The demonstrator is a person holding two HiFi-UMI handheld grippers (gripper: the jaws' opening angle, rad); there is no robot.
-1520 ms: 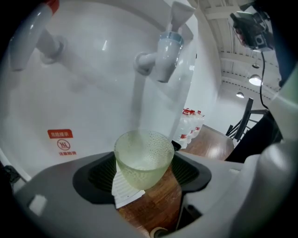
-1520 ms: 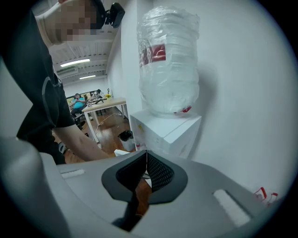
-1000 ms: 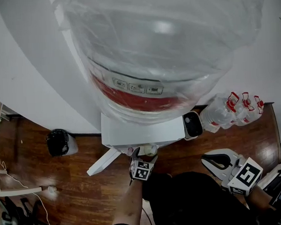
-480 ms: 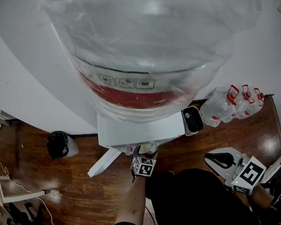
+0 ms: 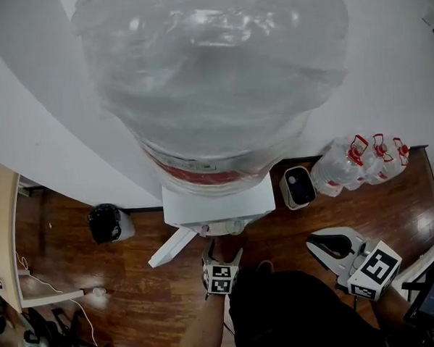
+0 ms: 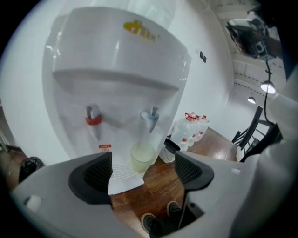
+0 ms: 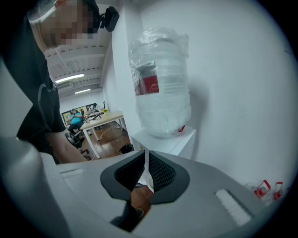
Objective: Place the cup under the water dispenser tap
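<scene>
A translucent cup (image 6: pixel 142 158) stands under the blue tap (image 6: pixel 151 118) of the white water dispenser (image 6: pixel 116 60); the red tap (image 6: pixel 93 120) is to its left. My left gripper (image 6: pixel 142 174) is drawn back from the cup. Its jaws are wide and closing, and the pads touch nothing. In the head view the left gripper (image 5: pixel 221 249) hovers just in front of the dispenser body (image 5: pixel 218 202), below the big water bottle (image 5: pixel 212 82). My right gripper (image 5: pixel 328 244) hangs off to the right, away from the dispenser, its pads (image 7: pixel 158 172) together with nothing held.
A black bin (image 5: pixel 107 222) stands left of the dispenser. A small white appliance (image 5: pixel 299 186) and a pack of water bottles (image 5: pixel 361 161) sit to its right by the wall. A white board (image 5: pixel 173 245) leans out over the wooden floor. A desk edge (image 5: pixel 1 217) is far left.
My left gripper has pulled back from the dispenser front, leaving the cup under the tap. The right gripper has shifted only slightly. The head view has tilted.
</scene>
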